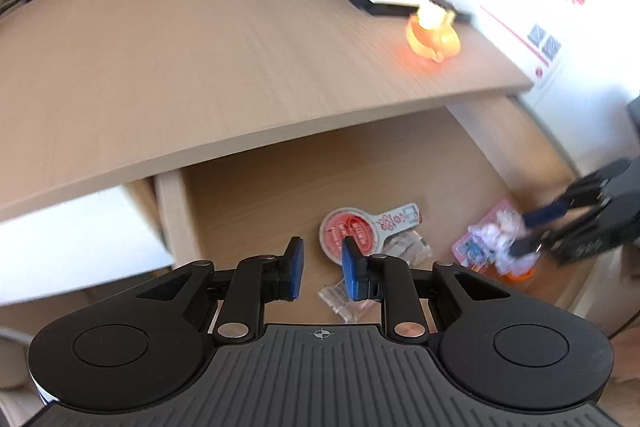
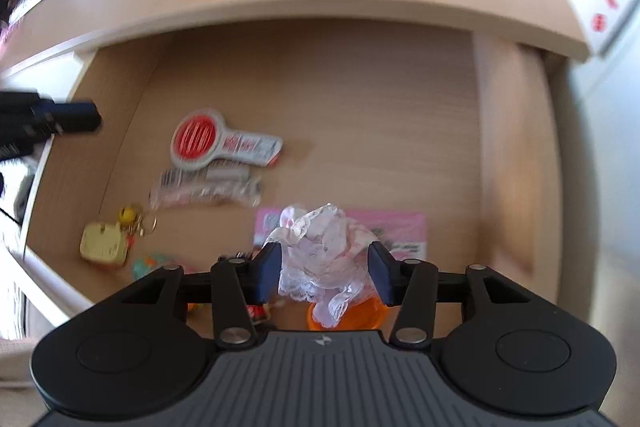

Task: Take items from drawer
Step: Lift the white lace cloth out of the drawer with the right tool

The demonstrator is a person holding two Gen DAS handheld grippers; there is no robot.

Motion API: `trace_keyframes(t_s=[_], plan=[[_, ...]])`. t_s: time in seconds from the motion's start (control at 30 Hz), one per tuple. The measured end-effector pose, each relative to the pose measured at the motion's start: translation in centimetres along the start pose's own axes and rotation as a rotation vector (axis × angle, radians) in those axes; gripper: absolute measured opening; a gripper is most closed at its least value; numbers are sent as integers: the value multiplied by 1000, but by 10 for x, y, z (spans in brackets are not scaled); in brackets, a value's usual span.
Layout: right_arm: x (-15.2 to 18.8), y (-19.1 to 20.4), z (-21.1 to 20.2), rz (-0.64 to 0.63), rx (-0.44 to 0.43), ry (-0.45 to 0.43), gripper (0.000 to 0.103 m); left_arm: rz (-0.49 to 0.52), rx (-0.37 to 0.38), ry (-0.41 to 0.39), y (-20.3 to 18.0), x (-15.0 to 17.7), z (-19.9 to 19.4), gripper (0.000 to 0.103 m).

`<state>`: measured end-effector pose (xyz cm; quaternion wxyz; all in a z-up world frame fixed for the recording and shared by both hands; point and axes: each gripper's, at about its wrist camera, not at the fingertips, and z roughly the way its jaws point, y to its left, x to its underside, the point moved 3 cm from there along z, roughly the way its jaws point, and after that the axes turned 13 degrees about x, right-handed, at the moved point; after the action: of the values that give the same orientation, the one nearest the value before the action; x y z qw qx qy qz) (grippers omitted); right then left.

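Low in the right wrist view, the right gripper (image 2: 326,277) straddles a lace bundle (image 2: 320,259) near the drawer (image 2: 516,155) front, jaws apart, pads not pressing. Bare drawer floor fills the upper middle. The left gripper (image 1: 320,273), narrowly parted, grasps nothing.

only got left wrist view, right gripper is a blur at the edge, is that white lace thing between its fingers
observer: yes, the lace sits between the right gripper's open fingers. I can't tell if the pads touch it.
operator: anything in the drawer i can't see
observer: a yellow keychain lies by the drawer's left wall, nearer the camera than the red tag.
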<state>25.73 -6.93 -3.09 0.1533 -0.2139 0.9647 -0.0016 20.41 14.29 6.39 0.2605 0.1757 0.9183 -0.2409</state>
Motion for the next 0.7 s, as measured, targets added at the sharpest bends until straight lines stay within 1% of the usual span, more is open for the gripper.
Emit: trace_keyframes(t_s=[0.1,0.17,0.23,0.3,0.33,0.37,0.43,0.47,0.6,0.7], plan=[[1,18,11,-83,41,47,48,-8,-11,-20,2,8,-16,23],[1,26,16,-126,84,41,48,-9,-9,-34,9,14,-33,23],[-1,29,21,-145,98,30,47,0,-4,-45,11,21,-45,23],[-4,30,27,-152,102,27,37,20,-11,-49,10,27,-49,23],[-5,32,28,-162,98,18,27,24,-15,-50,9,31,-52,23],[-6,34,28,-173,95,4,22,26,-15,-50,8,34,-53,23],[-8,38,23,-181,98,-25,16,28,-13,-47,6,40,-55,23],[-9,41,19,-179,93,-44,13,33,-12,-41,5,42,-56,23],[-13,36,-5,-144,72,-126,12,58,-17,-7,-2,44,-58,23],[-14,25,-27,-88,70,-163,12,43,-12,11,-6,34,-63,23]])
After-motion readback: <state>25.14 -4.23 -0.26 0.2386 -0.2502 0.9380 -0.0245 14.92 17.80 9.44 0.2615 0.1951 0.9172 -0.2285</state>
